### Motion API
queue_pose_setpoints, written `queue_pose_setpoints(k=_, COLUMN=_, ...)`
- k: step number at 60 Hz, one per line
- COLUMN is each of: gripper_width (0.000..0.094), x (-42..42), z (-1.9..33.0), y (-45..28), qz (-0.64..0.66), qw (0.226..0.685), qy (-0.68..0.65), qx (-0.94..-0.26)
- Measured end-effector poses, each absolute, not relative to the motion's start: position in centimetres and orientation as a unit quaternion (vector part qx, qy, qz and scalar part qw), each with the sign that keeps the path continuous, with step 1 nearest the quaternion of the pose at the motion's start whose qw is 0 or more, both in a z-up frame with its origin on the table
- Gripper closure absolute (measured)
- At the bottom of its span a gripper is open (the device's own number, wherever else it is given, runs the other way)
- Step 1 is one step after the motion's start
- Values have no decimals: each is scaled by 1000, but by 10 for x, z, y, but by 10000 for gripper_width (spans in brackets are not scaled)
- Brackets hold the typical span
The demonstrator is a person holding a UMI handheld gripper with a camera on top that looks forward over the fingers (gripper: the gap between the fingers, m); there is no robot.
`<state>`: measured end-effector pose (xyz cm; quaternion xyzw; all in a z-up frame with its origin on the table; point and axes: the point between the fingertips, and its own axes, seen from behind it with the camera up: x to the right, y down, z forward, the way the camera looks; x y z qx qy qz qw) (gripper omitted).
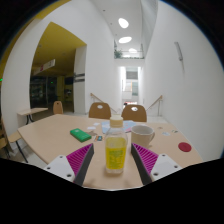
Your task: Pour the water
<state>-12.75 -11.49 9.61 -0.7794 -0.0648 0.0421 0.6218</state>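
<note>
A clear plastic bottle (pixel 116 152) with a yellow label and a white cap stands upright on the light wooden table (pixel 50 132). It stands between my fingers with a gap at each side. My gripper (pixel 114 160) is open, its magenta pads (pixel 82 158) flanking the bottle. A white cup (pixel 143 134) stands on the table just beyond the right finger, to the right of the bottle.
A green flat object (pixel 80 134) lies on the table beyond the left finger. A red round disc (pixel 184 147) lies to the right of the cup. Two wooden chairs (pixel 100 110) stand at the table's far side. A bright hall lies behind.
</note>
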Motion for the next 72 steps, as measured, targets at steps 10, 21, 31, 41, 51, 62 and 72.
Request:
queue_pose_setpoints(k=10, gripper_width=119, x=-126, z=78, y=-60, qz=42, qw=618, qy=-66, qx=-782)
queue_pose_setpoints(k=21, gripper_width=404, x=-127, z=59, y=-28, qz=56, qw=600, qy=-56, qx=-796)
queue_pose_setpoints(k=31, gripper_width=563, x=-125, z=62, y=-25, qz=63, qw=613, qy=-41, qx=-787)
queue_pose_setpoints(k=41, gripper_width=613, x=-128, z=89, y=-2, qz=167, qw=614, qy=49, qx=-770)
queue_pose_setpoints(k=51, gripper_width=618, x=-135, z=133, y=38, qz=407, qw=545, qy=241, qx=-692)
queue_pose_setpoints(k=62, gripper_width=613, x=-152, z=147, y=55, qz=591, qw=387, qy=413, qx=-575)
queue_pose_setpoints(k=72, gripper_width=600, x=-149, z=157, y=47, qz=639, qw=334, qy=458, qx=-520)
